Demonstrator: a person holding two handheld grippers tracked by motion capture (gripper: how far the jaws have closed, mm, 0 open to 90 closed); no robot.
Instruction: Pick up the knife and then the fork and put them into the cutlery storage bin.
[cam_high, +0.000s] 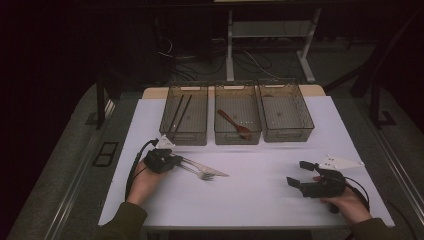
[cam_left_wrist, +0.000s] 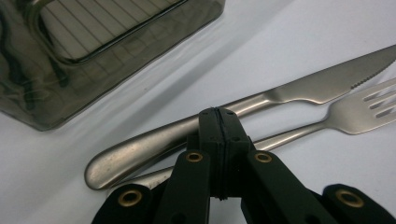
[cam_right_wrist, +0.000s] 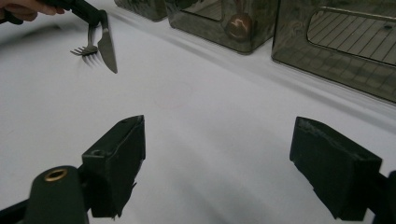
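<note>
A steel knife (cam_high: 212, 170) and a steel fork (cam_high: 204, 175) lie side by side on the white table top (cam_high: 250, 200), left of centre. My left gripper (cam_high: 178, 161) is shut, with its tips at their handles. In the left gripper view the black jaws (cam_left_wrist: 218, 122) meet along a seam with nothing seen between them. Behind them pass the knife handle (cam_left_wrist: 154, 142) and the fork handle (cam_left_wrist: 289, 135). My right gripper (cam_high: 296, 172) rests at the front right, open and with nothing in it (cam_right_wrist: 224, 158). Farther off in the right gripper view are the knife (cam_right_wrist: 108, 49) and fork (cam_right_wrist: 86, 48).
Three smoky clear bins stand in a row at the back. The left bin (cam_high: 182, 139) holds black chopsticks (cam_high: 180, 112). In the middle bin (cam_high: 237, 138) lies a wooden spoon (cam_high: 232, 124). The right bin (cam_high: 286, 136) stands beside it. Open white surface lies between my two grippers.
</note>
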